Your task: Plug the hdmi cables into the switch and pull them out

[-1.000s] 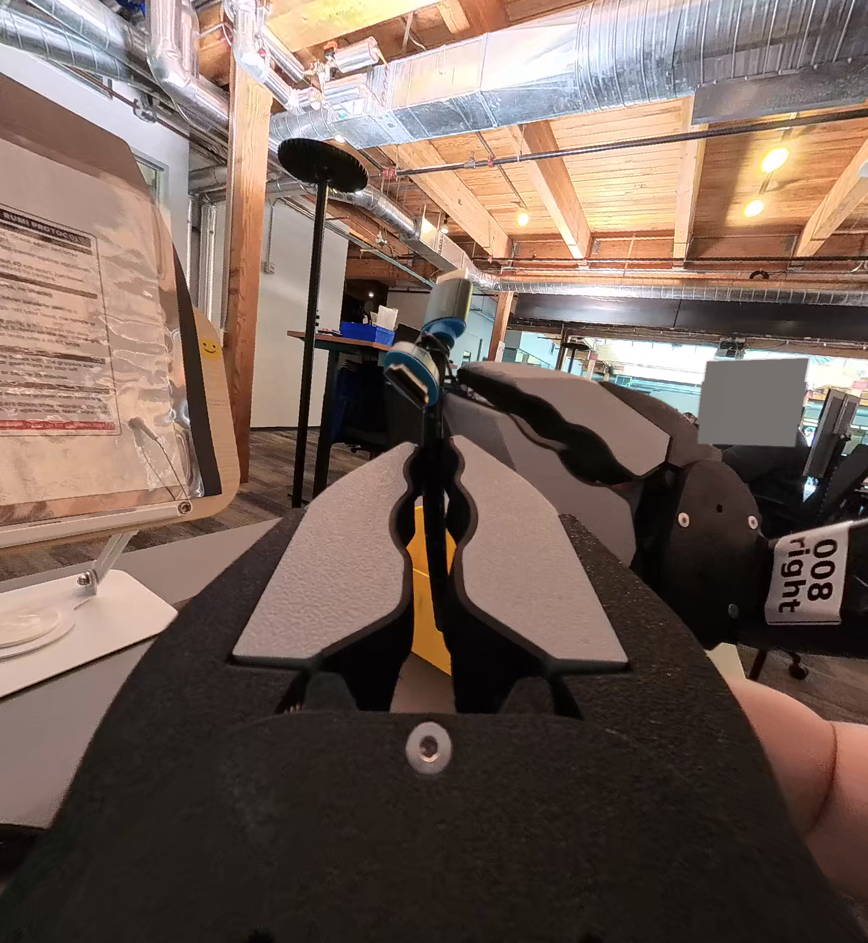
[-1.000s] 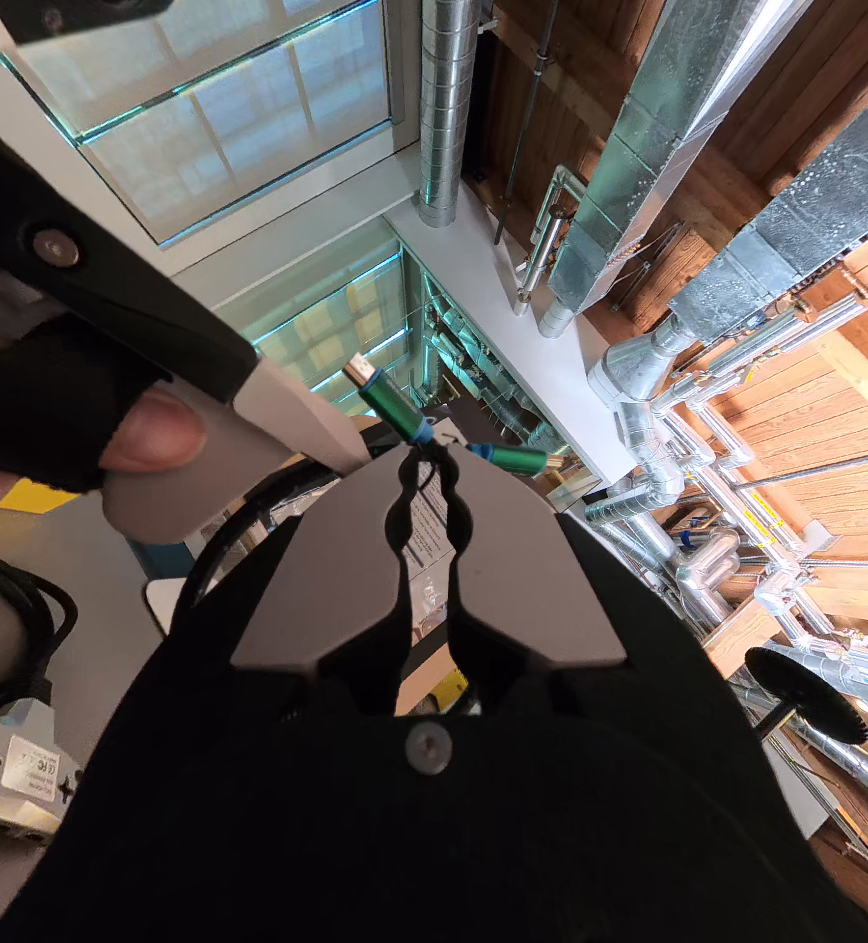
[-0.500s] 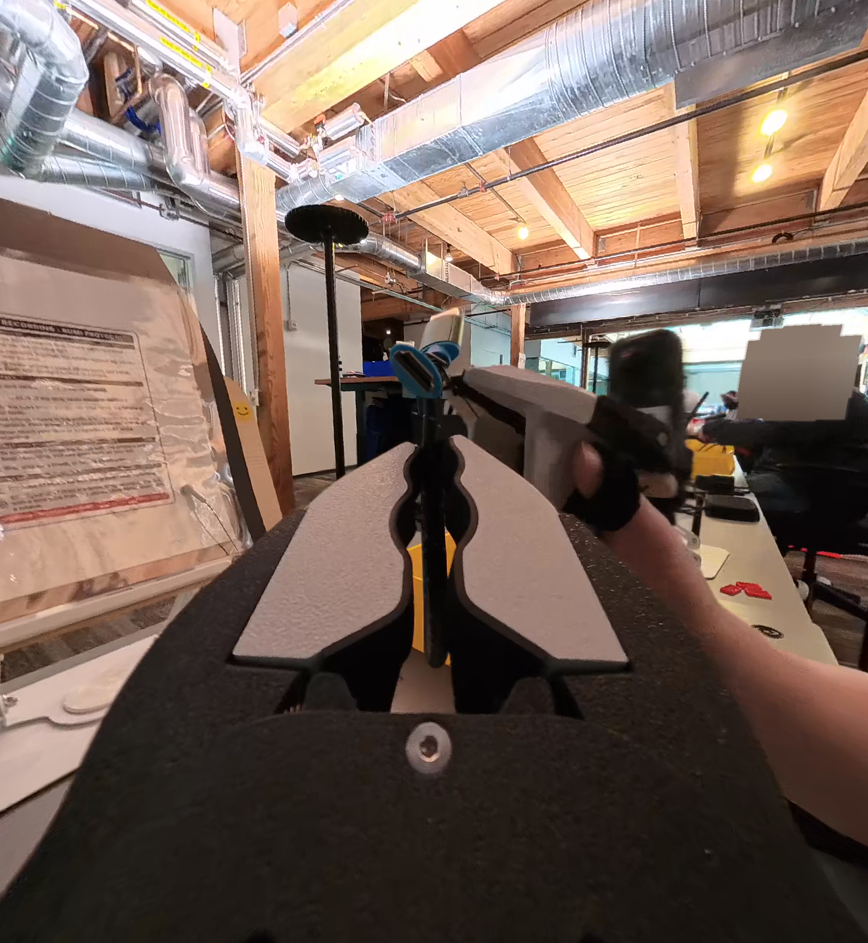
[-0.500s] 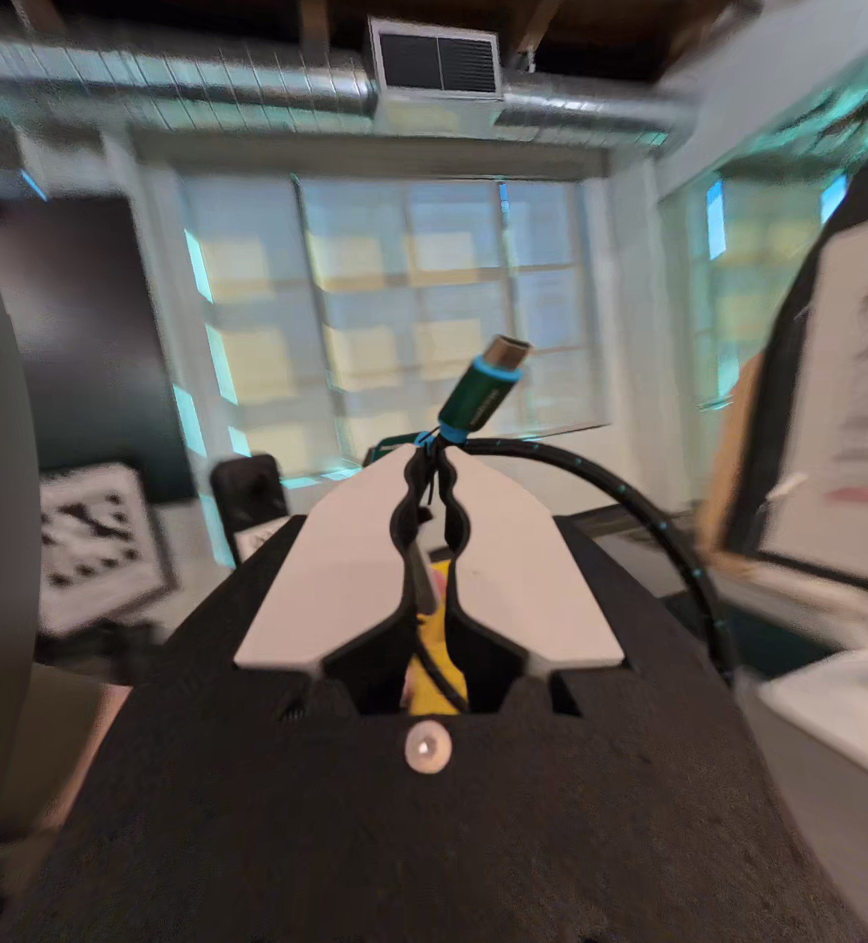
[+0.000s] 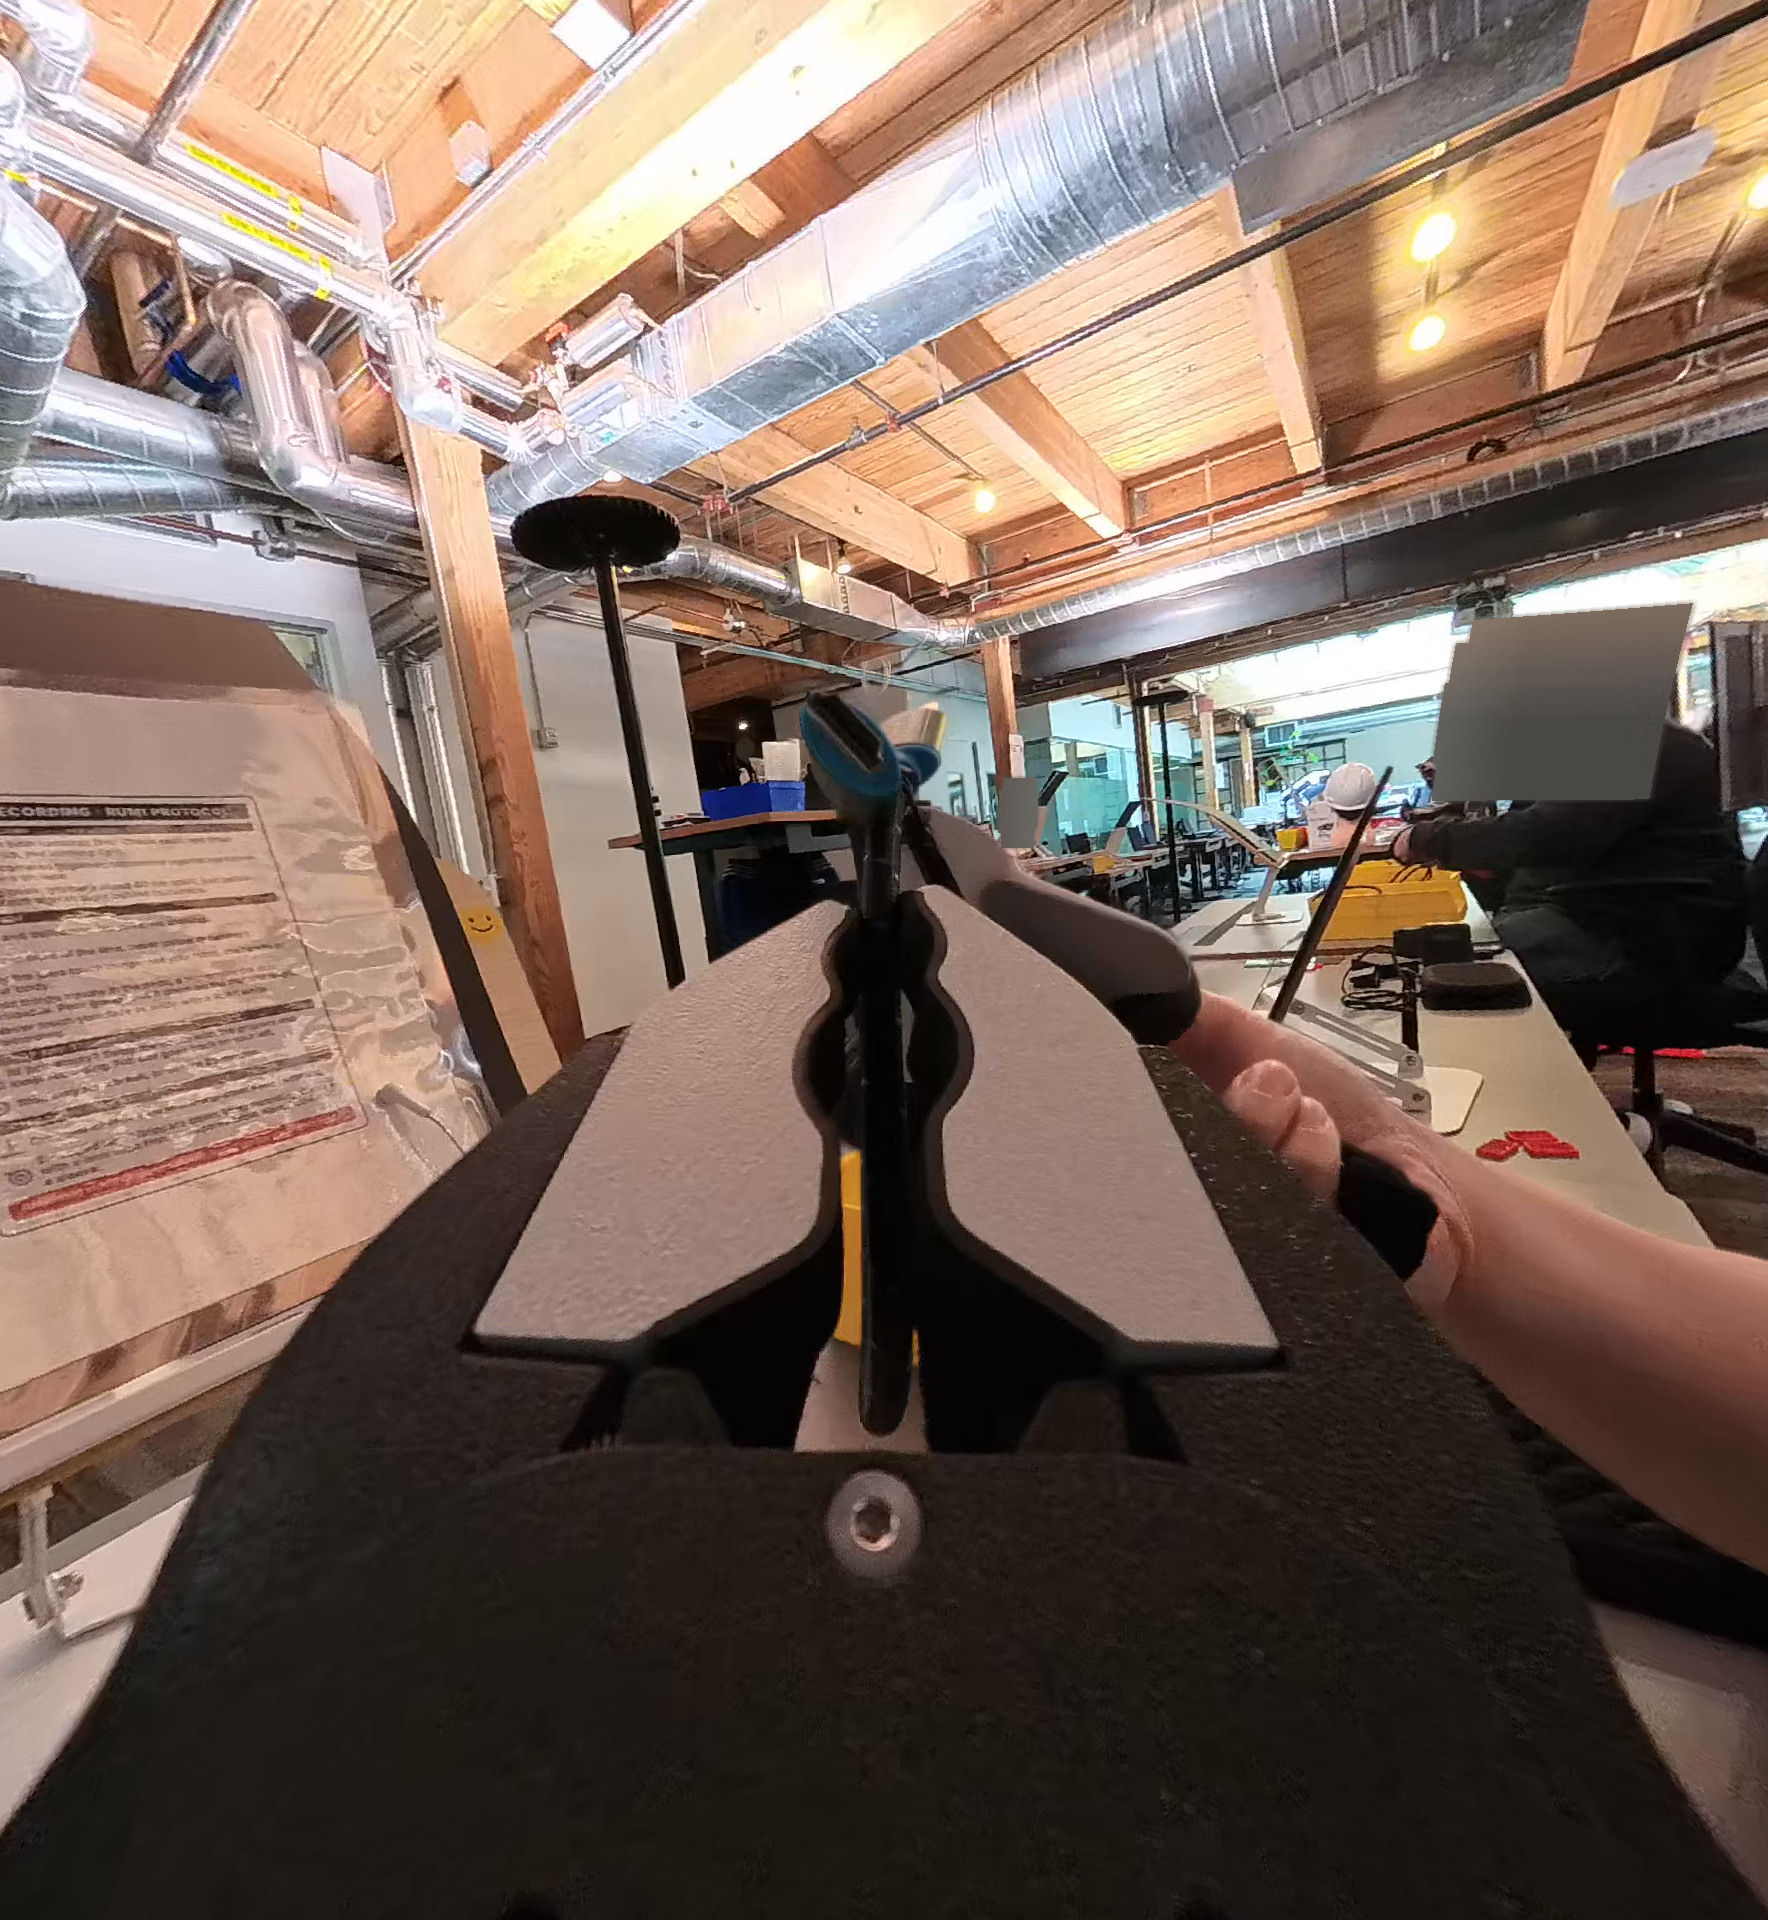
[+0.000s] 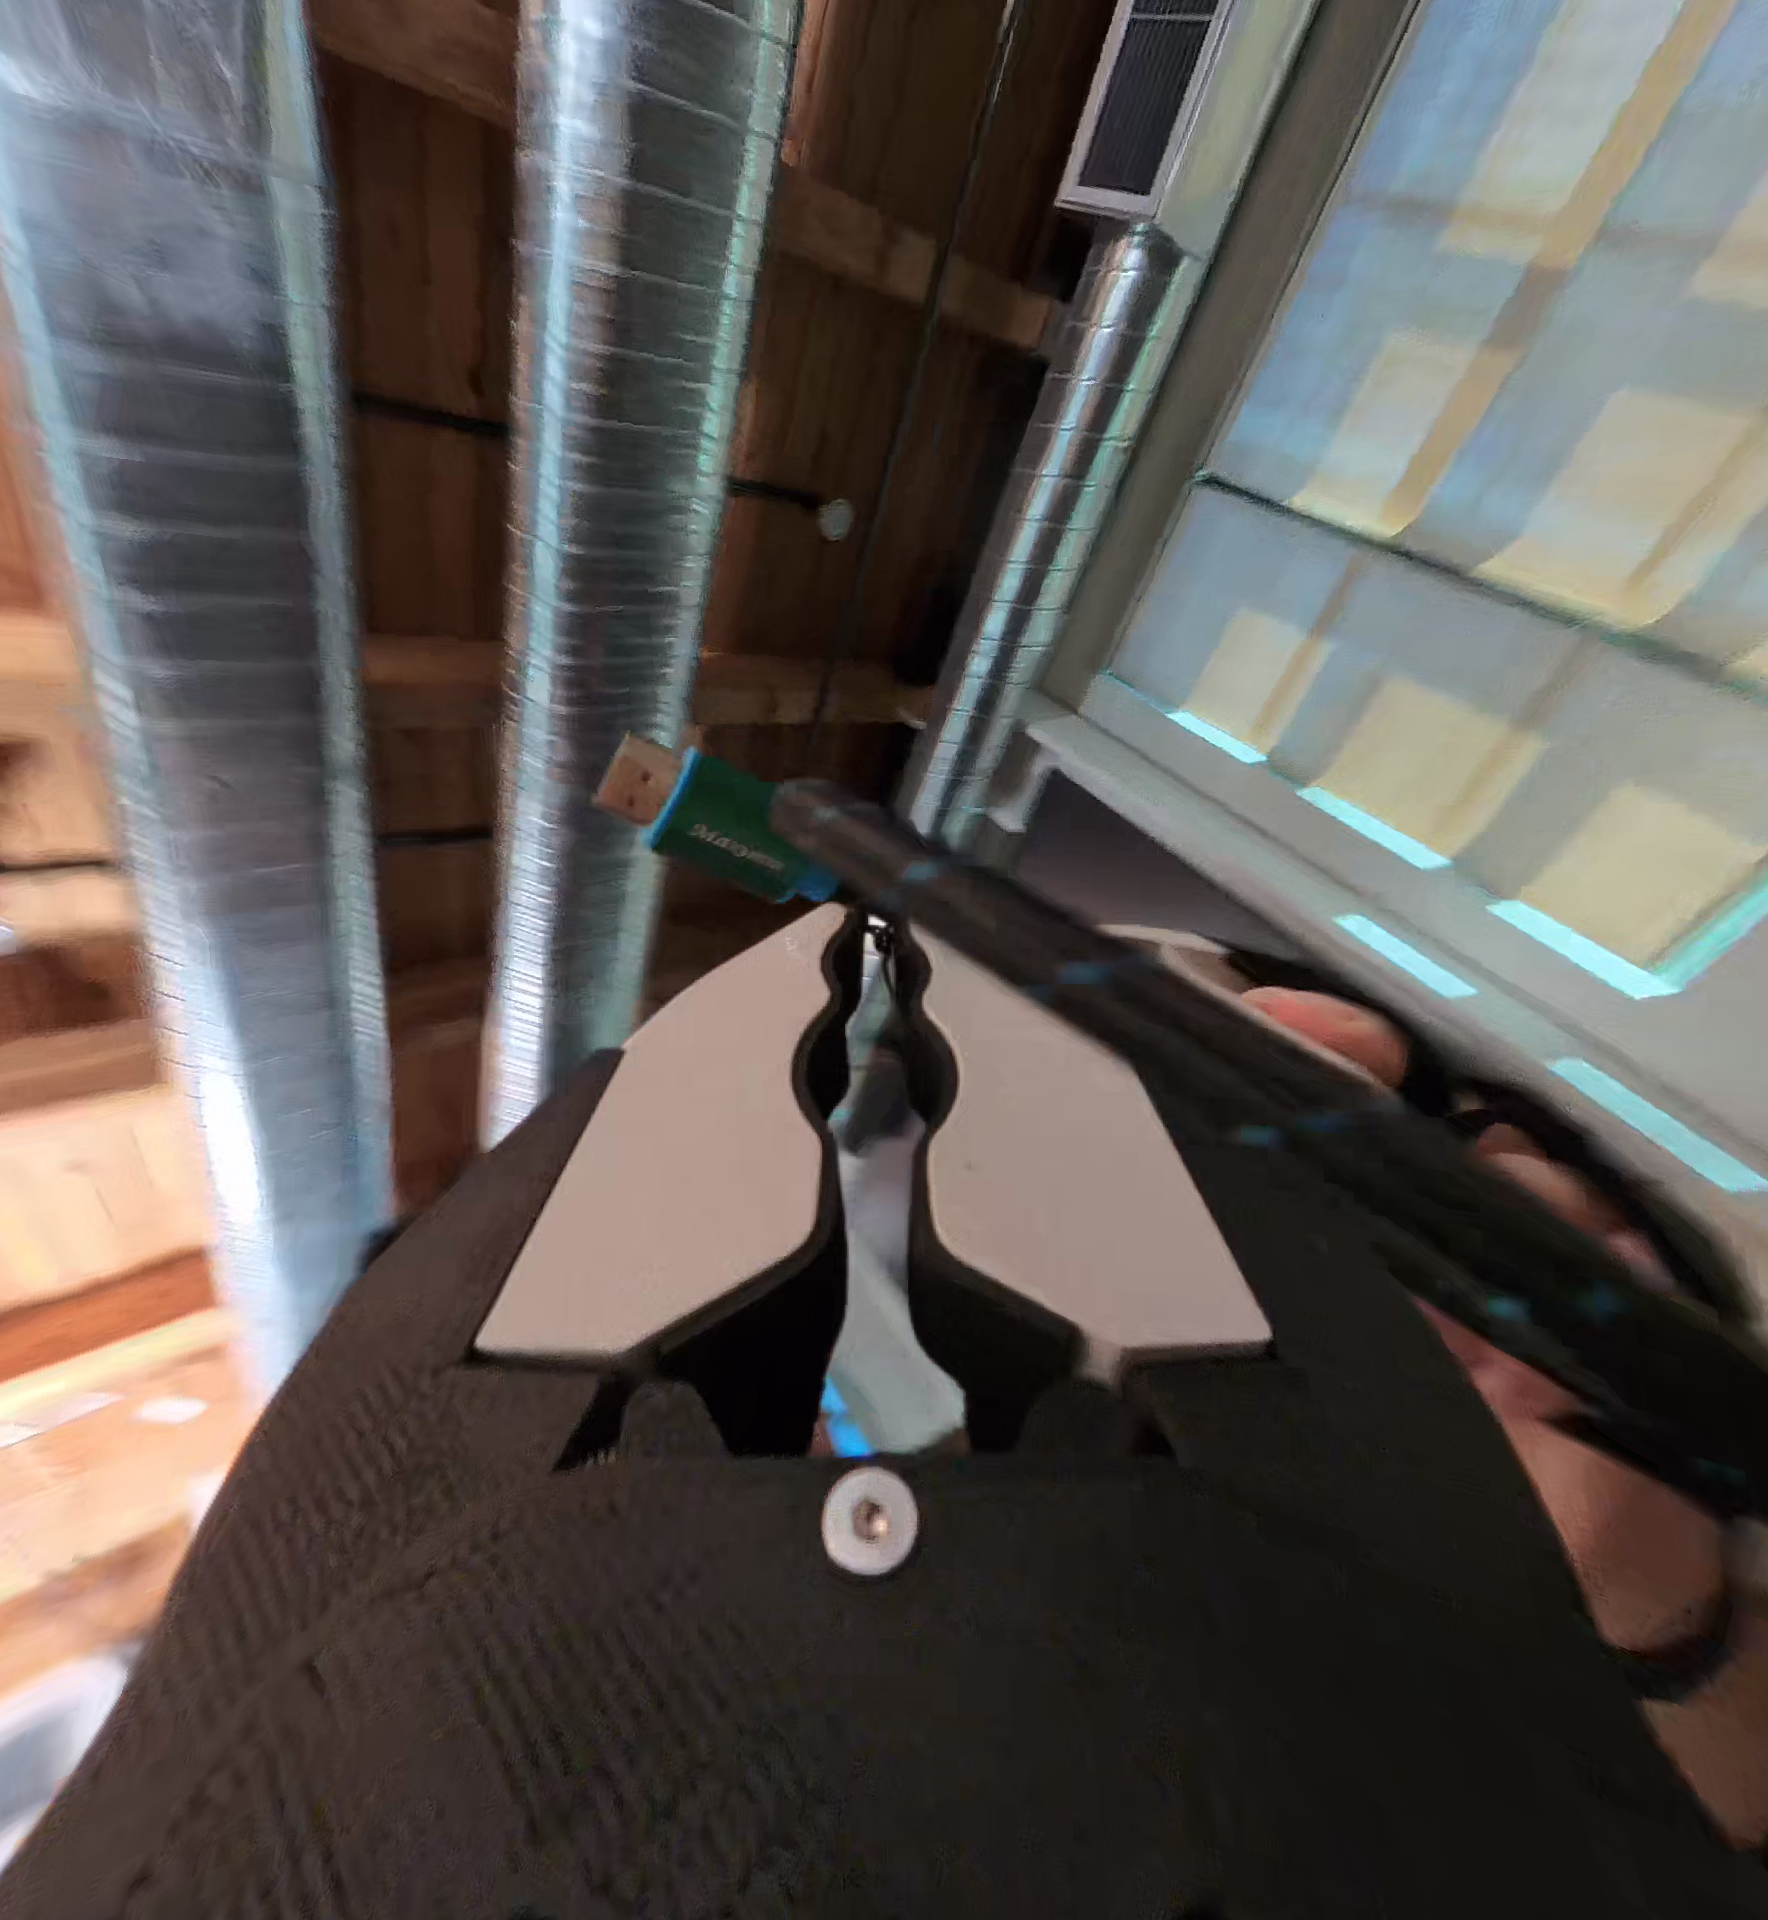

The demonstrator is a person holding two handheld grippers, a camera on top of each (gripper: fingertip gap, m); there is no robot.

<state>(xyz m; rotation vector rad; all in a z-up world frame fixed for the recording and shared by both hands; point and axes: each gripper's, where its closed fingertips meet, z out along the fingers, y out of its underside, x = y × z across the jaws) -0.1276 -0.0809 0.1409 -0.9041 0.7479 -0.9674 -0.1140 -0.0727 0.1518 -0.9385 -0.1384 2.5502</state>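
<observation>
Cable (image 5: 881, 1122) pinched in left gripper (image 5: 882, 914), plug (image 5: 852, 767) tip free.

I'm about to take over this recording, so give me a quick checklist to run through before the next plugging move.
1. Left gripper shut on its cable: ok.
2. Left plug free past the fingertips: ok.
3. Right gripper clamping something at the tips: cannot tell what, the view is blurred.
4. Green plug unplugged, metal tip bare: ok.
5. Switch in sight: not ok, neither view shows it.
6. Both cameras aimed at the work: not ok, both face ceiling ducts.
</observation>
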